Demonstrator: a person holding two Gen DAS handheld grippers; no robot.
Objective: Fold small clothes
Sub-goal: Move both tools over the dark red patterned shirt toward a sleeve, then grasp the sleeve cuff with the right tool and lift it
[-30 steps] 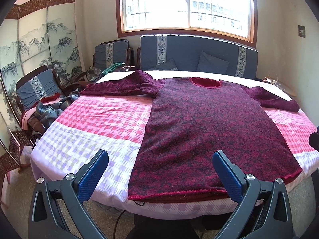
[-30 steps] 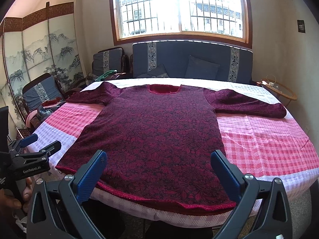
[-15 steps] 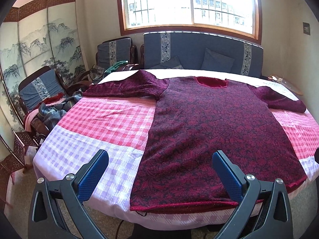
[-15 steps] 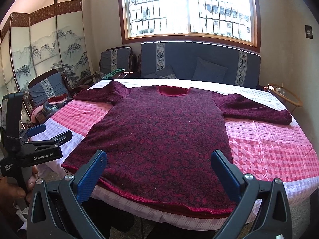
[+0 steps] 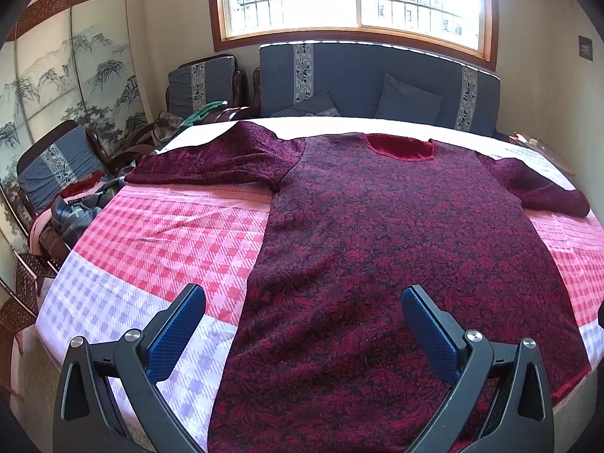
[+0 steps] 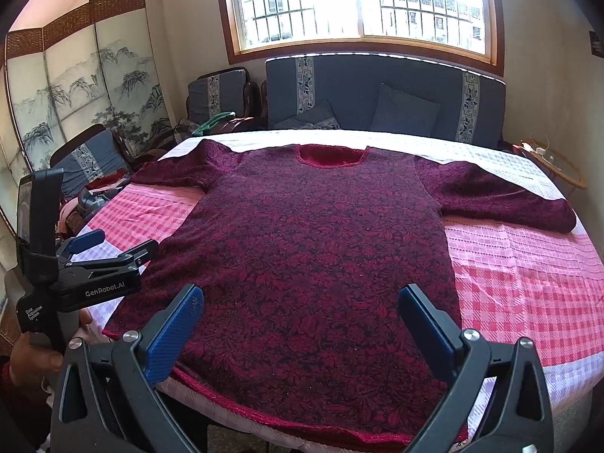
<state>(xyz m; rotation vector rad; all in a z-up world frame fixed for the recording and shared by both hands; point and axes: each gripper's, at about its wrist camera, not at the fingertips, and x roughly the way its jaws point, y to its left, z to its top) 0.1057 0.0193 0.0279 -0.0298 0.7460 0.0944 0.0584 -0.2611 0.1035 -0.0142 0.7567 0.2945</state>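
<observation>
While both grippers, left [image 5: 302,324] and right [image 6: 300,321], gape, the sweater's [image 6: 313,249] hem overhangs the near bed [image 6: 528,283] edge.

Both cameras sit closer to the dark red top [image 5: 396,249] than a second ago. In the left wrist view its near hem, which lay in full sight below the left claw [image 5: 302,324], now runs off the bottom of the frame, and the garment fills more of the picture. In the right wrist view the left claw [image 6: 113,243] rises from the lower left edge to mid-left, overlapping the tabletop [image 6: 528,283] edge.
</observation>
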